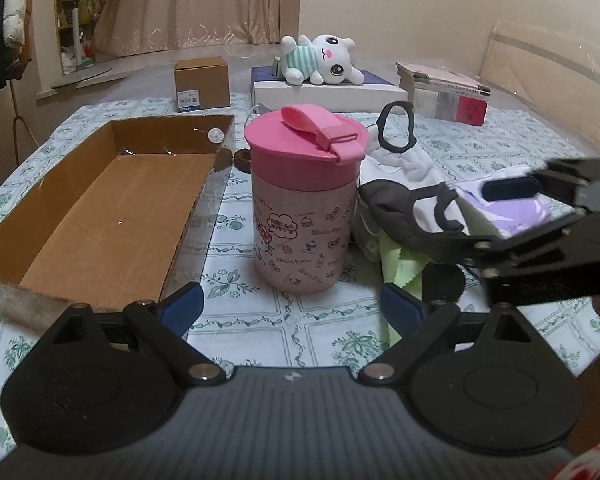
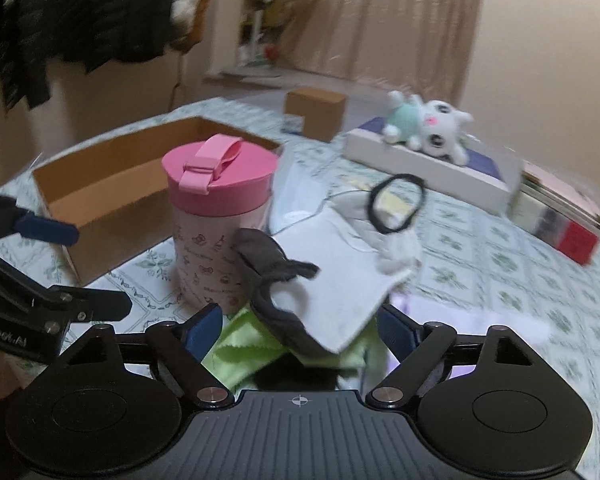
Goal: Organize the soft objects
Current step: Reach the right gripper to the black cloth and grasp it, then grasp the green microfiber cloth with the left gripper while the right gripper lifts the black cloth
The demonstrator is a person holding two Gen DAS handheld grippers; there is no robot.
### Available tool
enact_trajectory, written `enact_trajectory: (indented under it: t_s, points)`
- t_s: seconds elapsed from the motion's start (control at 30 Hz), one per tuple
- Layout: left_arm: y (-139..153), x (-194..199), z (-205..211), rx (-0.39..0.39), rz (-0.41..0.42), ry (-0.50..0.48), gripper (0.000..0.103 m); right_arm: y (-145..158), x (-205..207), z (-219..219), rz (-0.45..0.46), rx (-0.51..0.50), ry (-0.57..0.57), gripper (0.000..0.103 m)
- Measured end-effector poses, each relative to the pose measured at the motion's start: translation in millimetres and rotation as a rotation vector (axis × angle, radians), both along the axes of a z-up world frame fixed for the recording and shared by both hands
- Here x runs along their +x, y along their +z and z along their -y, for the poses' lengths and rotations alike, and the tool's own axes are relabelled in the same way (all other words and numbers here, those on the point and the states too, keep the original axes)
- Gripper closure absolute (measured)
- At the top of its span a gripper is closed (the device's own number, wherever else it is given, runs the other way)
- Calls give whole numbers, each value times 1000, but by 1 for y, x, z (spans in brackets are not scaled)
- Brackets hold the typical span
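A heap of soft cloths lies right of a pink-lidded cup: a grey and white piece, a lime green cloth under it and a white cloth with a black loop. My right gripper is open around the near end of the heap, with the grey and green cloths between its blue pads; no pad visibly presses. My left gripper stands open and holds nothing, just in front of the cup. A white plush toy lies on a flat box at the back.
A long open cardboard tray sits left of the cup. A small brown box, a flat white box and stacked books line the far side of the patterned tablecloth. Dark jackets hang at the far left.
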State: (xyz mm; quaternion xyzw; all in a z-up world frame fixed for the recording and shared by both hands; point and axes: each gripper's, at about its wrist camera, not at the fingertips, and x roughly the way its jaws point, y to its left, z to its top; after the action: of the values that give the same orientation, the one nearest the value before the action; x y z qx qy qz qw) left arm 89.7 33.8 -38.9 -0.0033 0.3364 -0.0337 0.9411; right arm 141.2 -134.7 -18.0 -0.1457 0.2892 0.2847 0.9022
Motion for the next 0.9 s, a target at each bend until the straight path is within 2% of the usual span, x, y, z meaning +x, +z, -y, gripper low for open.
enact_trajectory:
  t_s: [0.2,0.27,0.4,0.47,0.57,0.73,0.9]
  points:
    - [-9,10,-2,-26,-13,-6,9,-17,31,-19,-29,-53,107,30]
    - [-11,13,-2,-31,-18,-5,9,-22,40,-22,-43,-62,124,42]
    - [-13,14,-1,-40,-18,-8,9,-19,45,-13,-65,-35,107,60]
    - [-13,14,2,-44,-20,-13,9,-15,43,-7,-69,-21,82,77]
    - [-11,12,6,-52,-19,-24,9,-7,35,3,-73,17,50,89]
    - [-6,7,15,-72,-7,-40,9,7,25,24,-77,83,-11,92]
    - [-3,4,24,-91,-2,-56,9,20,14,48,-126,189,-71,93]
